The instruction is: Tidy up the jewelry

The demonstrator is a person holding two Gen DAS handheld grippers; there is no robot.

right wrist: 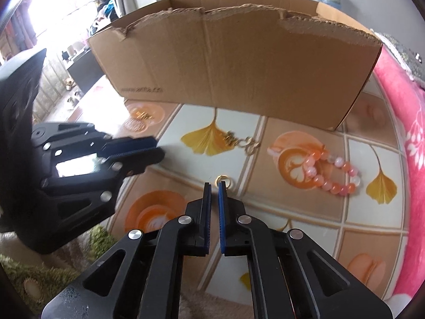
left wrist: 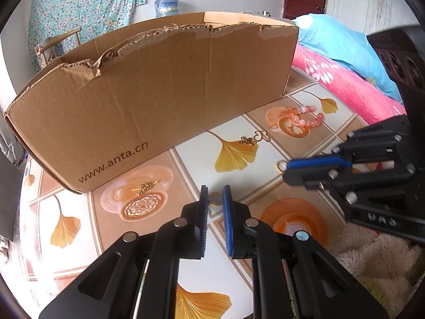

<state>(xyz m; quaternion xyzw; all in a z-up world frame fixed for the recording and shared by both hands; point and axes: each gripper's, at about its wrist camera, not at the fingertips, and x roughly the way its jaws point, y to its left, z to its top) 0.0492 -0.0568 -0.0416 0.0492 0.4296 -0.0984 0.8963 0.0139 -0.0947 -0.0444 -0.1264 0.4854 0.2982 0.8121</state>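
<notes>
The left gripper [left wrist: 214, 190] is pinching the left ring [left wrist: 215, 200] across its width, the band sitting between the two fingertips and touching both pads; the grip is looking slight, with most of the ring lying right at the tips and little pad behind it. The right gripper [right wrist: 214, 186] is holding its fingers almost pressed together, only a sliver showing between the pads; the right ring [right wrist: 223, 178] is lying just past the tip of its right-hand finger, partly behind it, and I cannot tell whether its rim is being nipped or is merely resting there on the cloth [right wrist: 305, 228].

Both rings are looking small, light, hard and smooth; metal like that is probably going to slip on the pads or skate over the glossy cloth if it is pushed rather than squeezed. Lying flat, a ring is offering little to grasp; the best hold is likely across the band, one finger on each side, set deeper between the pads than the tips.

The bracelet [right wrist: 332, 175] is lying well off to the right of the right fingers; its beads are probably going to sag, so one section should be taken. The box [left wrist: 159, 93] is standing beyond both sets of fingertips, open at the top.
</notes>
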